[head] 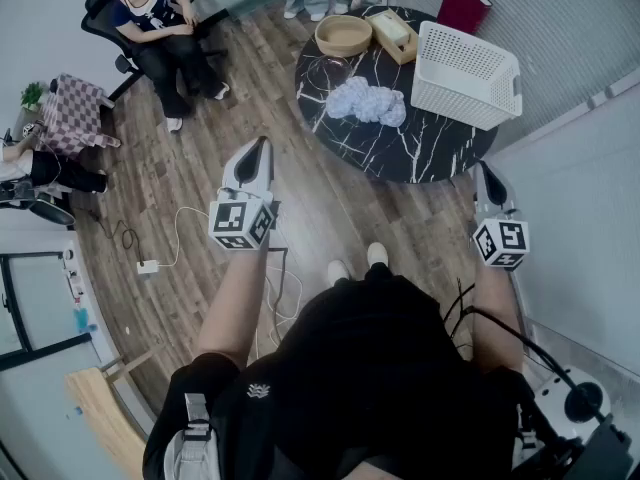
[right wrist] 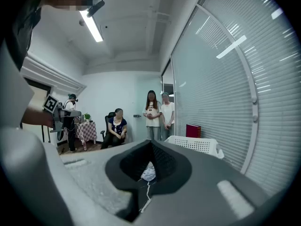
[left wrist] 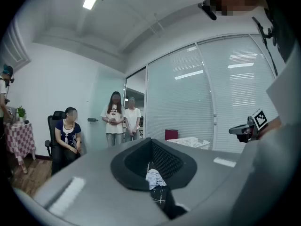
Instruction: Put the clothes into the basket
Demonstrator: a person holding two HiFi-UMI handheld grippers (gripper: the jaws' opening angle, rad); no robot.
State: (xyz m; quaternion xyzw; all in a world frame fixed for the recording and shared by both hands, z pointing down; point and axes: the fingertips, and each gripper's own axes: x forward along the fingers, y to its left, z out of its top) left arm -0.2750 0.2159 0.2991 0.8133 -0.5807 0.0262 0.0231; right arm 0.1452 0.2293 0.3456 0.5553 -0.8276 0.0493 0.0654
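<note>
A: So, where are our clothes [head: 367, 101]?
B: Heaped on the round black marble table [head: 400, 153], just beside the white basket [head: 466, 73]. We hold left gripper [head: 262, 143] and right gripper [head: 483, 168] pressed together, empty; wood floor [head: 200, 188] surrounds the table.

Open floor [head: 312, 208] up to table [head: 400, 156]; bowl [head: 343, 36] behind clothes [head: 367, 101].

Crumpled pale-blue clothes [head: 367, 101] lie heaped mid-table [head: 400, 158]; the white perforated basket [head: 466, 75] stands at their three o'clock.

Right gripper [right wrist: 150, 147] jaws closed, empty, facing clothes [right wrist: 148, 172] and white basket [right wrist: 195, 145].
</note>
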